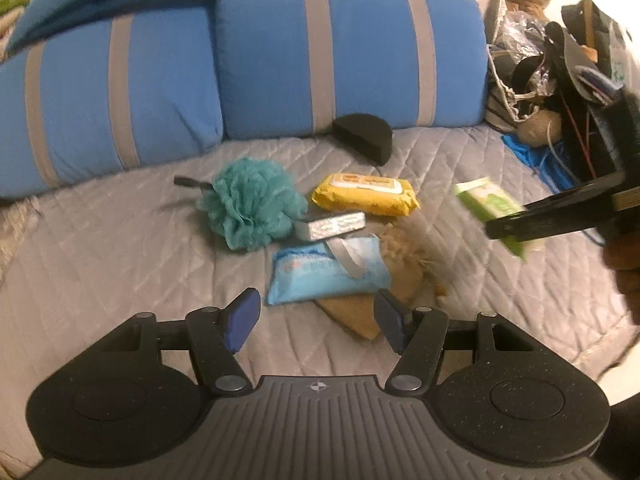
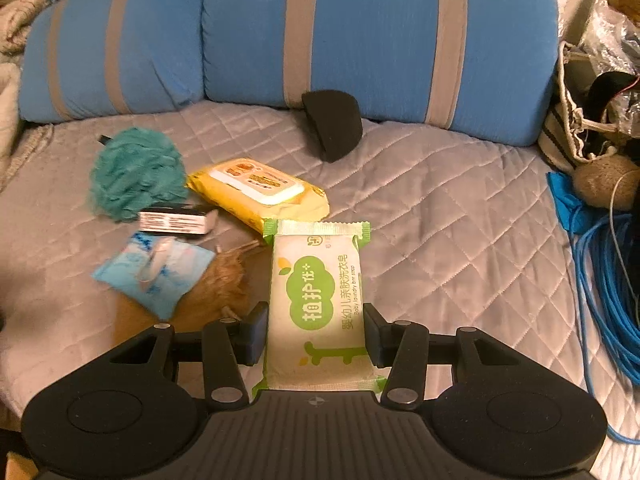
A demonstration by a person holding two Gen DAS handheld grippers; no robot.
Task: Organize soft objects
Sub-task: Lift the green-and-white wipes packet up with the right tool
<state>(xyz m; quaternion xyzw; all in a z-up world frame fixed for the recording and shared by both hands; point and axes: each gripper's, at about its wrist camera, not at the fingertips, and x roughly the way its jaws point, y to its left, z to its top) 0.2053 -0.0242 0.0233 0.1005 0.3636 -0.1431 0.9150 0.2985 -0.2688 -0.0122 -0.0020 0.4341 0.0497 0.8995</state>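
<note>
Right claw point(image 2: 315, 332) clamped on green-and-white soap packet point(image 2: 316, 304), pads pressing both long sides; packet held lengthwise above grey quilted bed point(image 2: 440, 208). Same packet point(image 1: 490, 206) seen from left camera at right, raised clear of the quilt, blurred.

Left claw point(image 1: 318, 320) wide open, holding nothing, hovering just short of light-blue wipes pack point(image 1: 326, 272).

Pile on bed left of centre: teal bath pouf point(image 1: 250, 204), yellow wipes pack point(image 1: 366, 194), small silver box point(image 1: 332, 226) between pouf and blue pack, tan fuzzy item point(image 1: 396, 264) partly under blue pack. Black half-round sponge point(image 1: 364, 136) resting against blue striped pillows point(image 1: 348, 52). Bag of clutter point(image 2: 588, 120) and blue cable coil point(image 2: 608, 300) at far right.
</note>
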